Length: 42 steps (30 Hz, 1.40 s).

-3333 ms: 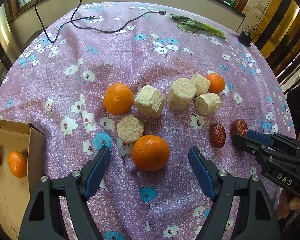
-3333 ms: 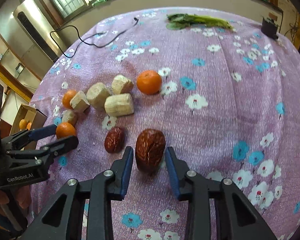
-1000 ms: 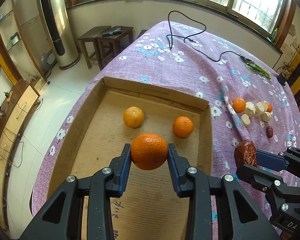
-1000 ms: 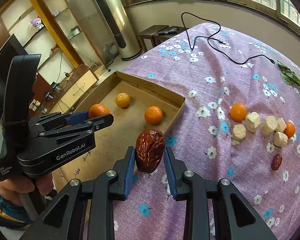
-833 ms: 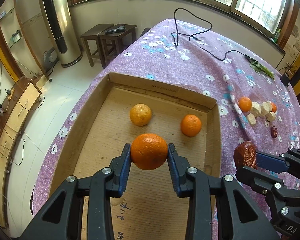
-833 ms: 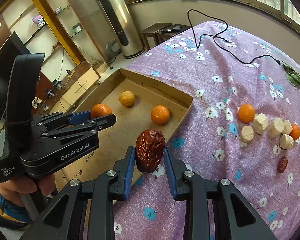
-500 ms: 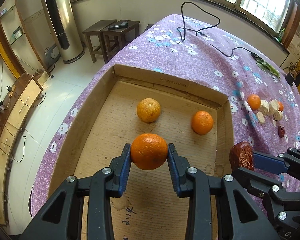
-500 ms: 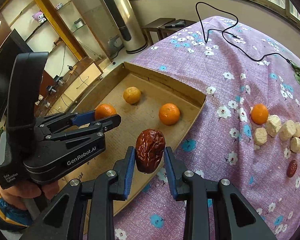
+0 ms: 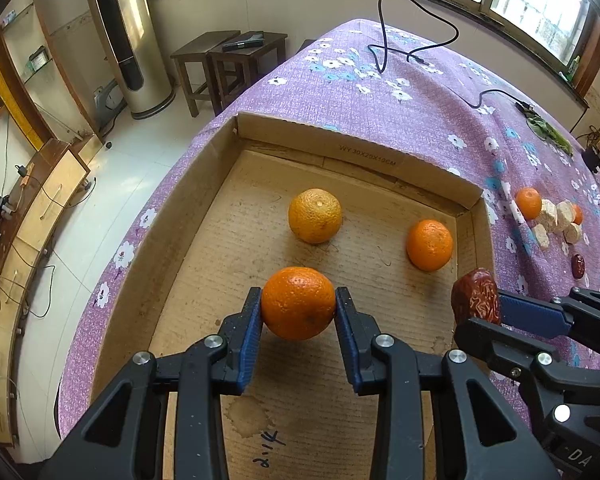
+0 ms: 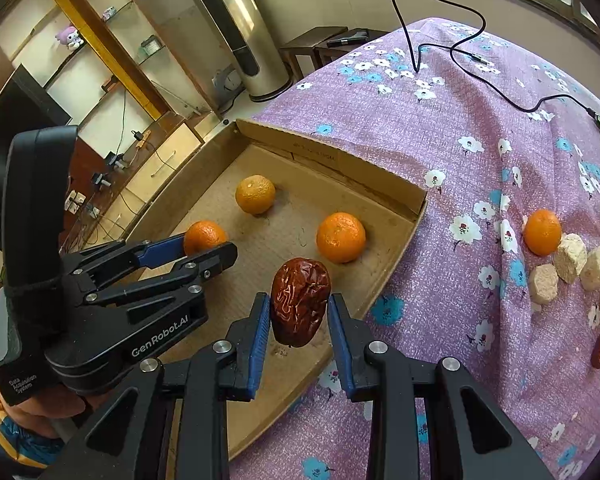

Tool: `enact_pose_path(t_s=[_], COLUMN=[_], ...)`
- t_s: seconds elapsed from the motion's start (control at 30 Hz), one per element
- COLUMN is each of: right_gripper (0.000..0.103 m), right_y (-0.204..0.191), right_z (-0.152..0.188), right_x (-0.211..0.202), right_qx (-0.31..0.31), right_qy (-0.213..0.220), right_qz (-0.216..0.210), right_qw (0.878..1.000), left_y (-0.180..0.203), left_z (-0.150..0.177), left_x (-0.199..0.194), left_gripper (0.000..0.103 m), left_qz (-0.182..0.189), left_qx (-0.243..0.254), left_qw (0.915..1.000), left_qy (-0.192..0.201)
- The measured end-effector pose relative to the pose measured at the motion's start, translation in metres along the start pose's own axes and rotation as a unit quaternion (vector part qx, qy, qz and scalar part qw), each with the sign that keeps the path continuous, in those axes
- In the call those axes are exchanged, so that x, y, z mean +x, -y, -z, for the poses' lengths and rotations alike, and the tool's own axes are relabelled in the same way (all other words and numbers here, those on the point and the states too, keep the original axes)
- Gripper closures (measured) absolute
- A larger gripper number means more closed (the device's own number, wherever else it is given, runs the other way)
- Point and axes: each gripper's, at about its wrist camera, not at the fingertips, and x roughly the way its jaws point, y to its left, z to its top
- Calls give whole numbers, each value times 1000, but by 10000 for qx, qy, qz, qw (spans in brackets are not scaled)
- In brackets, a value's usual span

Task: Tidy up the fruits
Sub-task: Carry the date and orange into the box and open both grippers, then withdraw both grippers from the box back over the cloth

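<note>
**Both fruits over box, ready to drop**

Left gripper (image 9: 298, 312) jaws clamp an orange (image 9: 298, 303) above the cardboard box (image 9: 356, 151) floor; right gripper (image 10: 298, 320) jaws pinch a red date (image 10: 300, 301) over the box's near-right edge. Best lower both close to the floor, date further inside, then open gently so nothing rolls into the two oranges already inside. Date's long axis stands upright between the pads.

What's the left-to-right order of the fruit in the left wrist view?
Held orange → pale orange in the box → second boxed orange → held date → orange on the cloth → loose date.
</note>
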Motion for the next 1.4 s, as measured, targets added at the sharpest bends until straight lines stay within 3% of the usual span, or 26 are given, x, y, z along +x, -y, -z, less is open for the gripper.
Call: enact_pose_path(t_s=[0.63, 0.77, 0.83, 0.97, 1.4], right_gripper=[69, 64, 62, 54, 37], right_y=[3, -1, -2, -1, 36], right_z=[-7, -5, -3, 1, 20], right_x=[33, 26, 21, 7, -56], right_qx=[203, 72, 63, 11, 342], right_qy=[-138, -106, -78, 31, 486], right_qz=[-70, -46, -48, 40, 437], right_qw=[9997, 9999, 9999, 10000, 9973], left_y=[-1, -5, -7, -6, 42], left_z=[0, 1, 1, 1, -7], left_x=[9, 7, 4, -3, -39], left_gripper=[68, 50, 47, 28, 22], left_qz=[-163, -260, -245, -236, -13], left_qx=[-27, -109, -175, -235, 1], left_qw=[9999, 9996, 9995, 9994, 9991], left_qy=[34, 36, 32, 101, 414])
